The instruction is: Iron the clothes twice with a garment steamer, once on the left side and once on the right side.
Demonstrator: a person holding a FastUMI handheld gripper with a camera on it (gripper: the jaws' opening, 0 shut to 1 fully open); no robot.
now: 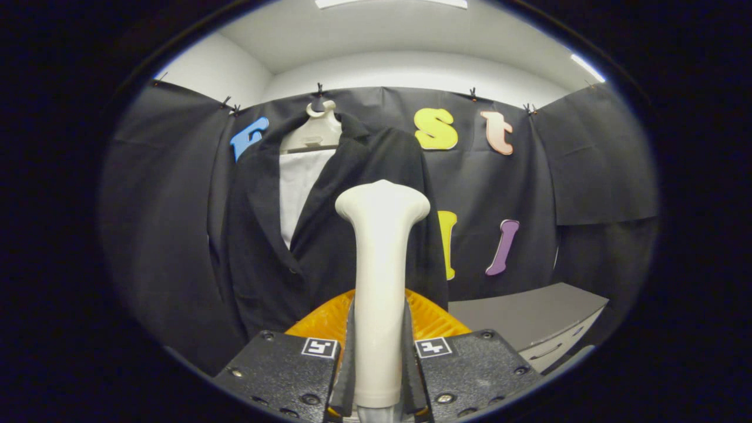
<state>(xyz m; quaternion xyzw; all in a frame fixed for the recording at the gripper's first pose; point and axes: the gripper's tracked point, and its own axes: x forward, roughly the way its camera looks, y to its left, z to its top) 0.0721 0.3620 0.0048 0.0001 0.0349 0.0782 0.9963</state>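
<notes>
Cream plastic garment steamer [380, 282] stands upright, clamped by gripper [379, 376] fingers; black jacket [329, 235] hangs on white hanger [311, 132] beyond.

Gripper [379, 358]: two fingers, each carried on a black, textured block fastened with dark round screws. Each block bears a small white square tag with a black pattern at its inner top corner. Inner finger pads [348, 358] are dark grey, ridged orange behind.
</notes>
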